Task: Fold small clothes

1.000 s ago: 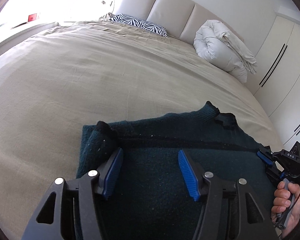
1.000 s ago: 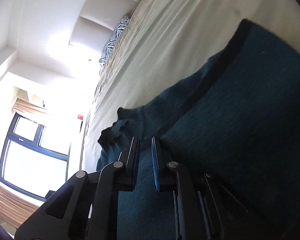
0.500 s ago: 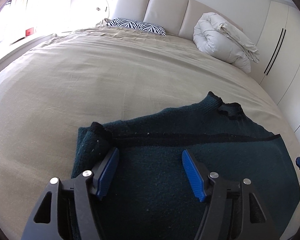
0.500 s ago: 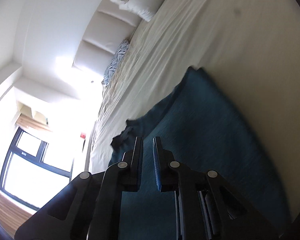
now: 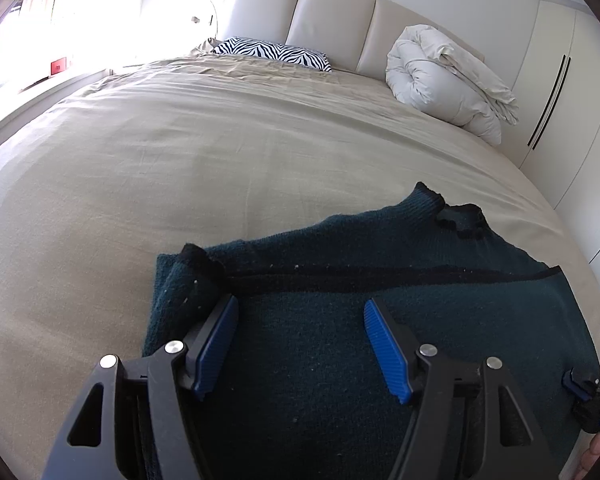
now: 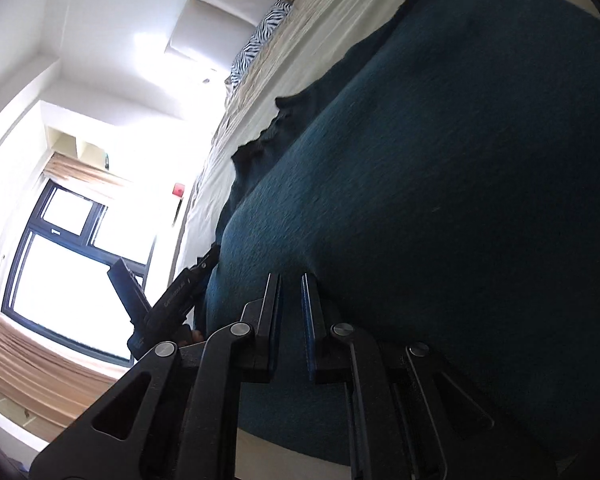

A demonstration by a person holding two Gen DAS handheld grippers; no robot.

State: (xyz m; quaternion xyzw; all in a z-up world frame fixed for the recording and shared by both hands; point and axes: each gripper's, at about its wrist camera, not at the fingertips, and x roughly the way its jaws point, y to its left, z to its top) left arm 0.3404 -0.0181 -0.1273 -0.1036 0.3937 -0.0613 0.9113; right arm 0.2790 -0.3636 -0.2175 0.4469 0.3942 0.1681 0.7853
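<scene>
A: Where's the dark teal knitted sweater [image 5: 380, 320]?
B: Lower centre/right of left-wrist view, flat on beige bedsheet [image 5: 180, 160], partly folded. Left gripper [image 5: 300, 340] jaws just widened, spread w/ nothing pinched, we think hovering to pin the fold.
A: Right gripper [image 6: 291, 280]?
B: Clenched, nothing between; likely smoothing.

I'm seeing wide open bed [image 5: 180, 152] beyond the sweater [image 5: 380, 280]; only the zebra pillow [image 5: 272, 51] and rolled duvet [image 5: 444, 80] are crowding the headboard [image 5: 332, 8] end.
</scene>
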